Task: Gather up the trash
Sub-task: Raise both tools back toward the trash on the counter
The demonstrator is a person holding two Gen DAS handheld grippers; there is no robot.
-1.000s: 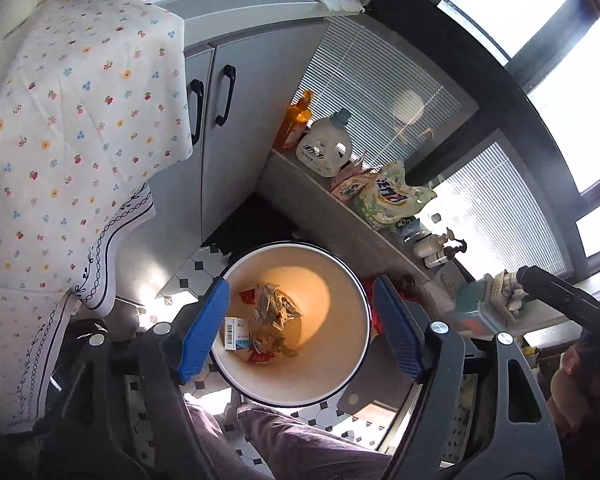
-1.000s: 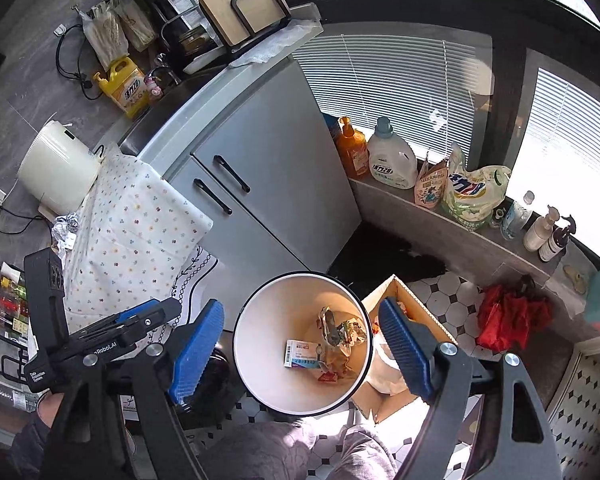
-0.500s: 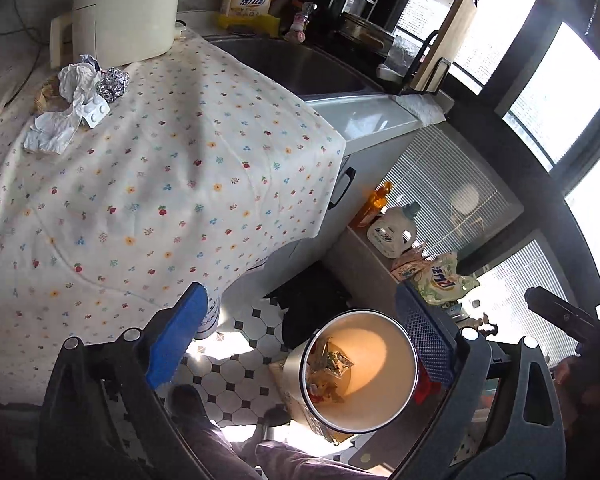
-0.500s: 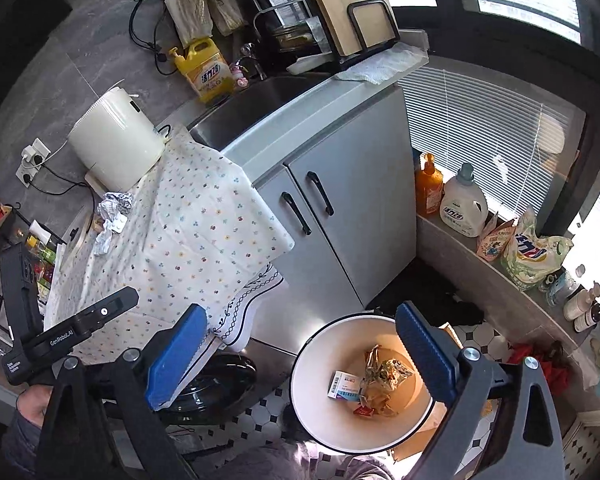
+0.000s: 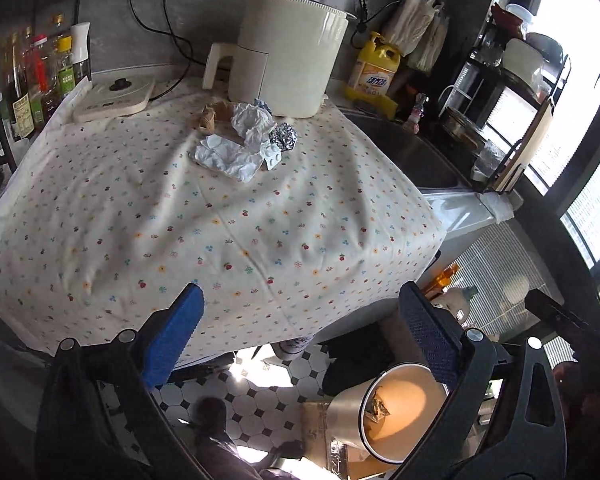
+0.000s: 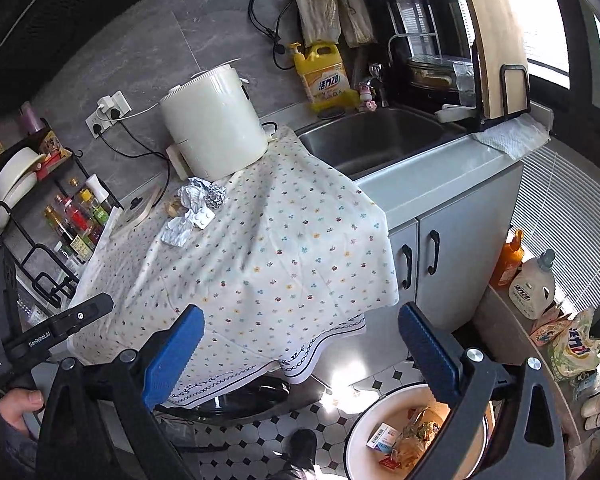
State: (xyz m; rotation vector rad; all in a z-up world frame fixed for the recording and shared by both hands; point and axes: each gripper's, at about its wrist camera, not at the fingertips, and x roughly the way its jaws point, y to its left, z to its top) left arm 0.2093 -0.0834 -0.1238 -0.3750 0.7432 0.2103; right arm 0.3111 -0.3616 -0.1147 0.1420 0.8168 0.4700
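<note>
Trash lies on the flowered cloth (image 5: 228,232) near the white appliance: crumpled white paper (image 5: 236,156), a foil ball (image 5: 283,136), a blister pack (image 5: 272,155) and a brown scrap (image 5: 210,116). The right wrist view shows the same pile, with the paper (image 6: 180,228) and foil ball (image 6: 216,196). The round bin (image 5: 348,412) stands on the floor at lower right with wrappers inside; its rim (image 6: 364,416) also shows. My left gripper (image 5: 300,308) hangs over the cloth's near edge, jaws opening, nothing between them. My right gripper (image 6: 300,320) is open and empty, far from the pile.
A white appliance (image 5: 288,52) and a yellow detergent bottle (image 5: 374,74) stand behind the pile. The sink (image 6: 380,140) and a cutting board (image 6: 492,40) are to the right. A bottle rack (image 5: 40,72) is at left. A hand holds the left gripper's handle (image 6: 52,336).
Both views have swung up from looking into the bin to the cloth-covered counter and its trash pile. The bin has slid to the lower right. Both pairs of jaws have spread wider.
</note>
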